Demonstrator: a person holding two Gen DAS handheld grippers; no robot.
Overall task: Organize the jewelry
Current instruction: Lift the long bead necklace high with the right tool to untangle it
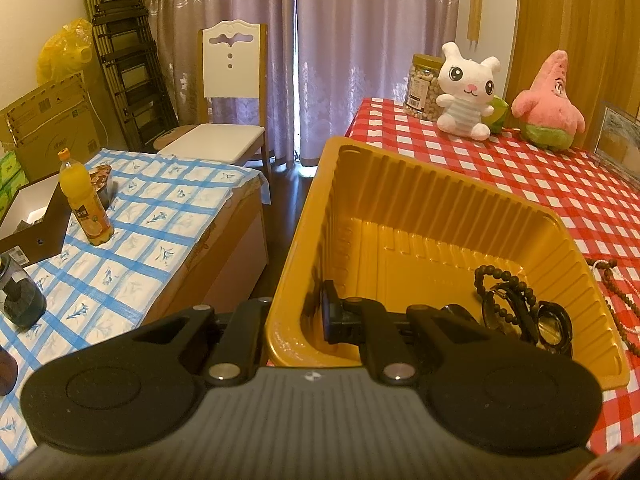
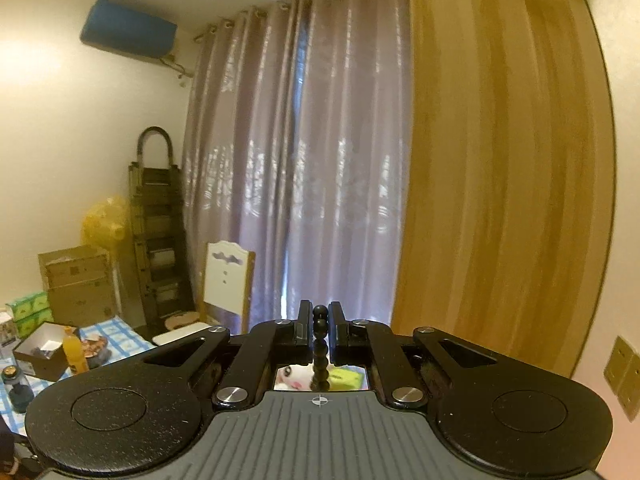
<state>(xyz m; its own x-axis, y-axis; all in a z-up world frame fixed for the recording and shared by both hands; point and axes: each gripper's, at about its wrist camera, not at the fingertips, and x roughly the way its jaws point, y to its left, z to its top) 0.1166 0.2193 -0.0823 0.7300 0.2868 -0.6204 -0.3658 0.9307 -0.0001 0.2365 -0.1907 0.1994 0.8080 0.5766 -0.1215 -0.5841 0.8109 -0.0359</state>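
A yellow ribbed plastic tray [image 1: 400, 184] sits at the left edge of the red checked table [image 1: 540, 184]. My left gripper [image 1: 310, 316] is shut on the tray's left wall, with one finger [image 1: 334, 316] inside and the other hidden outside. In the tray lie a brown bead bracelet [image 1: 502, 286] and dark round pieces [image 1: 554, 326]. More bead strands [image 1: 618, 284] lie on the cloth just right of the tray. My right gripper [image 2: 320, 326] is raised high and points at the curtain. It is shut on a black bead strand [image 2: 320, 344] that hangs down between its fingers.
A white bunny plush [image 1: 466, 88], a pink star plush [image 1: 548, 100], a jar [image 1: 420, 84] and a picture frame [image 1: 618, 140] stand at the table's far side. To the left are a blue checked table [image 1: 120, 240] with an orange juice bottle [image 1: 84, 200], and a chair [image 1: 228, 92].
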